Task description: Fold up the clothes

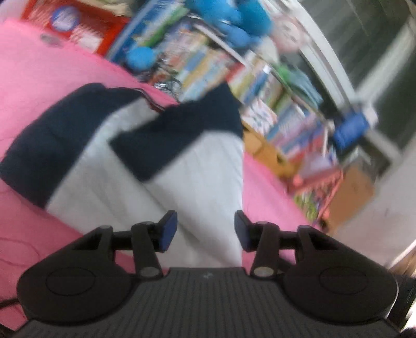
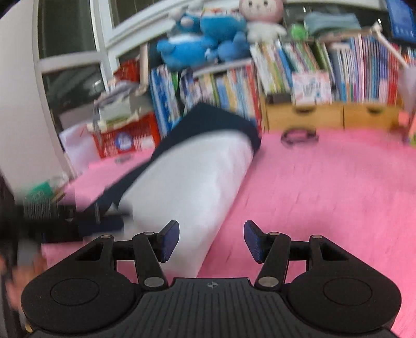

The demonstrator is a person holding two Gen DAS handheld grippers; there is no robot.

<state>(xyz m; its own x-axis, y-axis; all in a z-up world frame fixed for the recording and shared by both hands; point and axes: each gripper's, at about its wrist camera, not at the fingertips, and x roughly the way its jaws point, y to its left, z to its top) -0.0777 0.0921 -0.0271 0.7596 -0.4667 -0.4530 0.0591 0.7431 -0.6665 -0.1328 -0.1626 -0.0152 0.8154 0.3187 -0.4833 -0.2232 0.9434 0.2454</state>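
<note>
Garment: white shirt with navy sleeves, lying on the pink mat. In the left wrist view both navy sleeves are laid across the white body, one at the left and one nearer the middle; the white cloth narrows toward the camera and runs down between the fingers. In the right wrist view the same shirt appears as a long white roll-like shape with a navy end at the far side, lying at a slant on the left half of the mat.

Left gripper: jaws stand about half apart, blue pads facing each other. White cloth is seen in the gap, but the pads do not press on it; nothing is gripped. Picture blurred.

Right gripper: jaws about half apart. The left finger overlaps the near end of the white cloth in the picture; the right finger is over bare pink mat. No cloth is pinched between the pads.

Surroundings: bookshelf of children's books along the far edge of the mat, with wooden drawers below it. Blue plush toys and a white and pink plush doll sit on top of the books. Red box at the far left corner. Window frame behind.
</note>
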